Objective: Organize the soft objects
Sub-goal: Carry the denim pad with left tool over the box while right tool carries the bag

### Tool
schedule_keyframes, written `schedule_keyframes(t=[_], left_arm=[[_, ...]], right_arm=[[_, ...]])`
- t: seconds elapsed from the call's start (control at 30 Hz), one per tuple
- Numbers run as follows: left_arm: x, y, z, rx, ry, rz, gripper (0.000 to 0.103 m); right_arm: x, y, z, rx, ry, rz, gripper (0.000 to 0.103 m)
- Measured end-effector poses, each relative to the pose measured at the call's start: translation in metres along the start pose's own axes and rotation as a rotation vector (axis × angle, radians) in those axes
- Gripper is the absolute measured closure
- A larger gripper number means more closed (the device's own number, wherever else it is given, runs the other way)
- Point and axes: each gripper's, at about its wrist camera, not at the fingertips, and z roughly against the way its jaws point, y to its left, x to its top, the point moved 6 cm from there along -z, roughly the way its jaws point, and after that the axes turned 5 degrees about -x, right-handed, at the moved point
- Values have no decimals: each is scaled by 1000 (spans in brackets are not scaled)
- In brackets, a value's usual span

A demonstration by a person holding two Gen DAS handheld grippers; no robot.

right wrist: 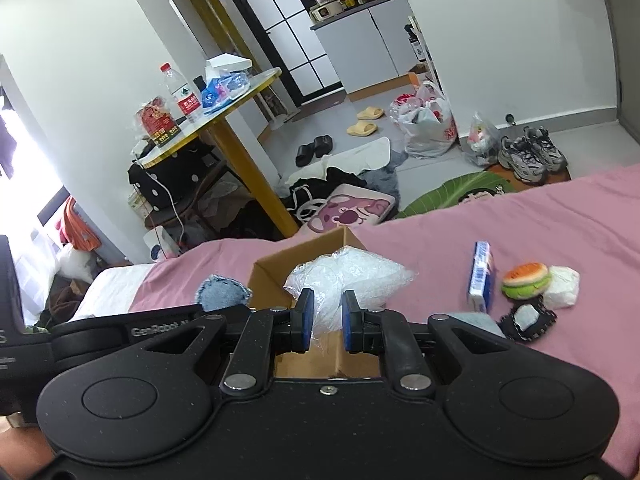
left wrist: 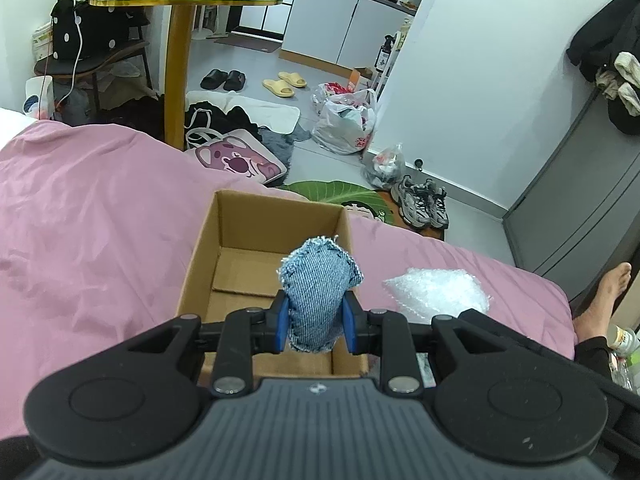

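Note:
An open cardboard box sits on the pink bedspread, with nothing but its inner flaps showing inside. My left gripper is shut on a frayed blue denim pouch, held over the box's near end. In the right wrist view, my right gripper is shut on a wad of clear bubble wrap, held at the near right side of the box. The denim pouch shows left of the box there. The bubble wrap lies right of the box in the left wrist view.
On the bedspread to the right lie a blue-white tissue pack, a plush burger, a white packet and a black-edged pouch. Beyond the bed stand a yellow-legged table, bags and shoes. A bare foot rests at the bed's right.

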Motion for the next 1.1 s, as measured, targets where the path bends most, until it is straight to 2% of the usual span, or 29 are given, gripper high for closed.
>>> schedule_keyframes(t=[0.3,0.73,1.1], left_arm=[[19,9,-22,15,6,-3,77],[36,24,-76,57,85,-5,77],[39,42,-104,113,118,5,74]], right_arm=[[11,2,-24,5,2,-7,88],[9,-16,-51,-14,41,-60,88],[8,-9,-76,1,74,-59,88]])
